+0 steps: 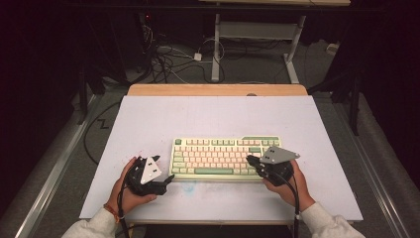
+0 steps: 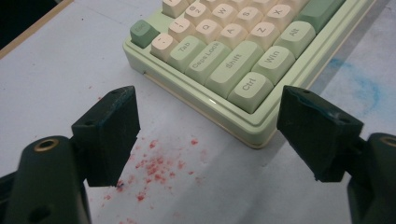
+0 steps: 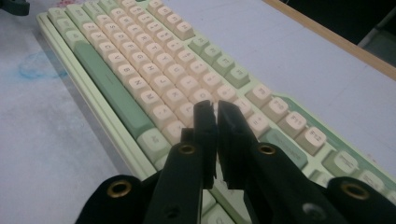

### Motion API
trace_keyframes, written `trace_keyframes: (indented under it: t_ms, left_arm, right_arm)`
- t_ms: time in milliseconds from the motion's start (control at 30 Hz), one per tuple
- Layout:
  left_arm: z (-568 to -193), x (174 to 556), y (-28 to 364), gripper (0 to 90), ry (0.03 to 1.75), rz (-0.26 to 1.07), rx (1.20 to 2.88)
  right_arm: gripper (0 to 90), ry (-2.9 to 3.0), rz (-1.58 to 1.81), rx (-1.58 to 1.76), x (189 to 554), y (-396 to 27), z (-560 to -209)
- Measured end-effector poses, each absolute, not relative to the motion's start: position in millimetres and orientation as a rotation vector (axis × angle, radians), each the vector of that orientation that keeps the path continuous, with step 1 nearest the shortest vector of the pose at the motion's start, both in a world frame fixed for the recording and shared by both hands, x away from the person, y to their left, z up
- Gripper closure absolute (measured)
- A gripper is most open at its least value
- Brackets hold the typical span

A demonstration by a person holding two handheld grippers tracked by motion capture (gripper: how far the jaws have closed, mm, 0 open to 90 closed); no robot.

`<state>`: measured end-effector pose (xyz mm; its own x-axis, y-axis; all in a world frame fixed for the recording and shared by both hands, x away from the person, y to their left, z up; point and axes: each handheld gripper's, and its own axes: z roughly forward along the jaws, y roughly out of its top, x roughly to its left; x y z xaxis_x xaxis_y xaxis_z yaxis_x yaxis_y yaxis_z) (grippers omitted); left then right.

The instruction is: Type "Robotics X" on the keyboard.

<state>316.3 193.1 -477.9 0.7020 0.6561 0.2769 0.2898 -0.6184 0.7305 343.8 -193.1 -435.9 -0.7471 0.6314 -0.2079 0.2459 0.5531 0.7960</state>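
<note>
A pale green keyboard (image 1: 218, 148) with cream and green keycaps lies in the middle of the white board. My left gripper (image 1: 167, 179) rests on the board by the keyboard's front left corner (image 2: 252, 135). In the left gripper view this gripper (image 2: 210, 100) stands open, with nothing between its black pads (image 2: 112, 130). My right gripper (image 1: 250, 159) hovers over the keyboard's right half. In the right gripper view, its jaws (image 3: 215, 106) are shut together over the cream keys (image 3: 159, 70) and hold nothing.
The white board (image 1: 213, 114) covers a wooden table whose edge (image 1: 218, 89) shows at the back. Red specks (image 2: 156, 165) and a blue smear (image 2: 369, 86) mark the board near the keyboard. Cables (image 1: 168, 62) and a desk frame (image 1: 215, 49) stand on the floor beyond.
</note>
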Motion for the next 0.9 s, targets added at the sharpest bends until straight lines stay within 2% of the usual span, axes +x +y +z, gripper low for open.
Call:
trace_keyframes:
  t_ms: [433, 900]
  left_arm:
    - [-480.8, 318.8, 191.4, 20.2, 0.705, 0.690, 2.258]
    - [-481.1, 318.0, 192.9, 20.2, 0.712, 0.691, 2.261]
  right_arm:
    - [90.0, 2.383, 1.020, 0.690, 378.7, -154.7, -440.8]
    - [90.0, 2.436, 0.975, 0.666, 390.8, -125.6, -449.7]
